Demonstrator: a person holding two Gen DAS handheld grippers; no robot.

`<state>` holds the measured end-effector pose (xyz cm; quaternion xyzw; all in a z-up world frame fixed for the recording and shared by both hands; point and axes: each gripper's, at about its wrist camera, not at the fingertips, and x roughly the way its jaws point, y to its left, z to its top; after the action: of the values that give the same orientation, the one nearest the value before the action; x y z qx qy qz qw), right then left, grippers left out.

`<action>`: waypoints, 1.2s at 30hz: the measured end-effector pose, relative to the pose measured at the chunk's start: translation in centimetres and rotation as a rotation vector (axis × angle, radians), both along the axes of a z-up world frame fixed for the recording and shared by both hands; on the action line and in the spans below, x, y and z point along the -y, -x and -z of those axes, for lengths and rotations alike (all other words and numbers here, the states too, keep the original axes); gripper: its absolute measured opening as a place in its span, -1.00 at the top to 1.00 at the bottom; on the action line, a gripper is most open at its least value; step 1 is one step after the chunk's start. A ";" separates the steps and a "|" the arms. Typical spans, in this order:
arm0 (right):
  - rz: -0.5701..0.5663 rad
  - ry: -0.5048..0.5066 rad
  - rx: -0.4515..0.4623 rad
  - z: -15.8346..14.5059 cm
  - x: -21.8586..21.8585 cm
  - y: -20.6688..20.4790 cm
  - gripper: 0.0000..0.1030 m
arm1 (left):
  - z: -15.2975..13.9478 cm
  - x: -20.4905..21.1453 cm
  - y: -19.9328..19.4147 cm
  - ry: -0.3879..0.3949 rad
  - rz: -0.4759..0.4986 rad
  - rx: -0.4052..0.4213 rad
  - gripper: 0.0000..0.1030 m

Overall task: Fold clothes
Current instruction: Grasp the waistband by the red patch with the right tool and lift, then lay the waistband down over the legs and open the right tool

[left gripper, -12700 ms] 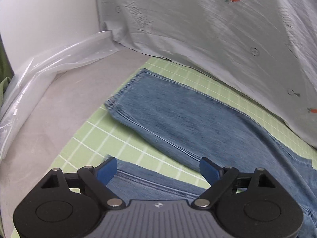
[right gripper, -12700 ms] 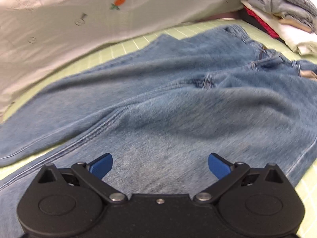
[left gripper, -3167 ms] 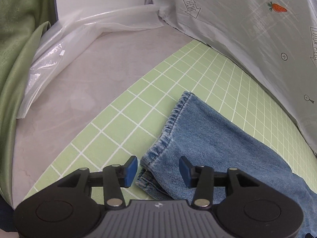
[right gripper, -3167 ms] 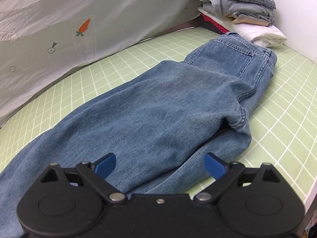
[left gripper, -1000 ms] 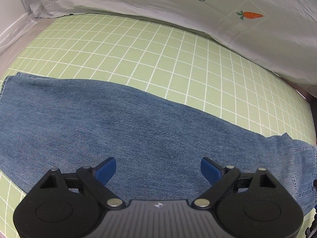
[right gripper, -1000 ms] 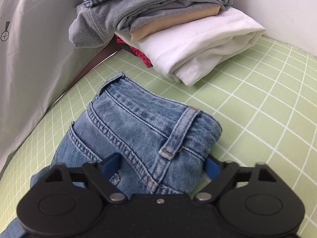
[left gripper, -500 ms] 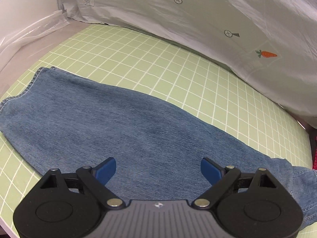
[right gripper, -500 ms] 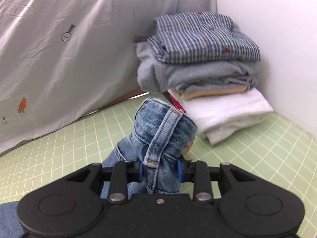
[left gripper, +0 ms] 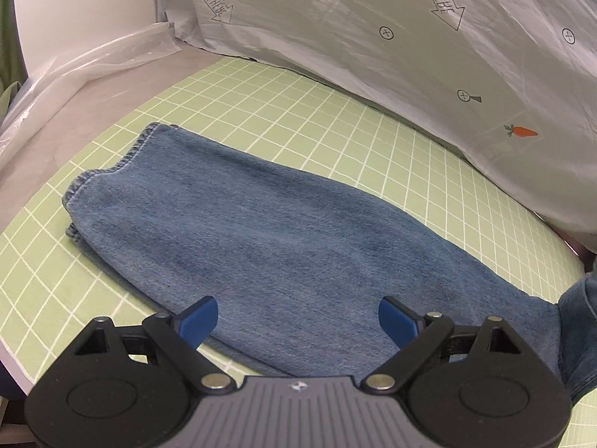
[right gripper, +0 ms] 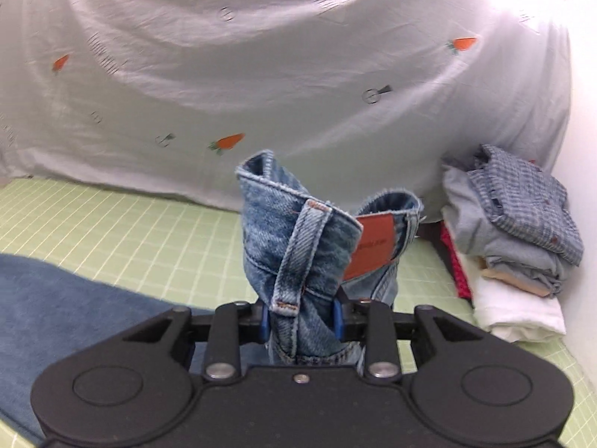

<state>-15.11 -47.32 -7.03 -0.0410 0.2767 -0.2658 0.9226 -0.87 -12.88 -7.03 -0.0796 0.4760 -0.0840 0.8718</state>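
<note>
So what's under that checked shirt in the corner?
The checked shirt tops a folded pile: grey, beige, white layers, something red at the side. What lies under the white one is hidden.

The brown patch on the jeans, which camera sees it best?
The right wrist view. There the brown patch sits just inside the bunched waistband of the jeans, which the right tool is pinching and lifting. The left wrist view shows only the flat legs of the jeans on the green mat, no patch.

Carrot-print sheet point(right gripper: 298, 56) drapes behind green grid mat point(left gripper: 335, 119).
</note>
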 end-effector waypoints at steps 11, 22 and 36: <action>-0.090 -0.217 -0.195 5.4 -9.0 -1.4 -0.39 | 0.0 -2.2 -0.4 -0.004 0.086 0.000 -0.81; 0.014 -0.337 -0.074 4.6 -7.4 -3.6 -0.51 | -0.6 -2.1 -1.3 -0.025 0.152 0.025 -0.82; -0.041 -0.323 -0.261 7.9 -11.1 -4.9 0.64 | 0.2 -5.8 -4.5 -0.019 0.079 -0.011 -0.82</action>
<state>-10.19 -36.23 -14.93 0.0679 0.4322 -0.1915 0.8786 3.66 -7.10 -7.19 -0.0527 0.4844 -0.1134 0.8659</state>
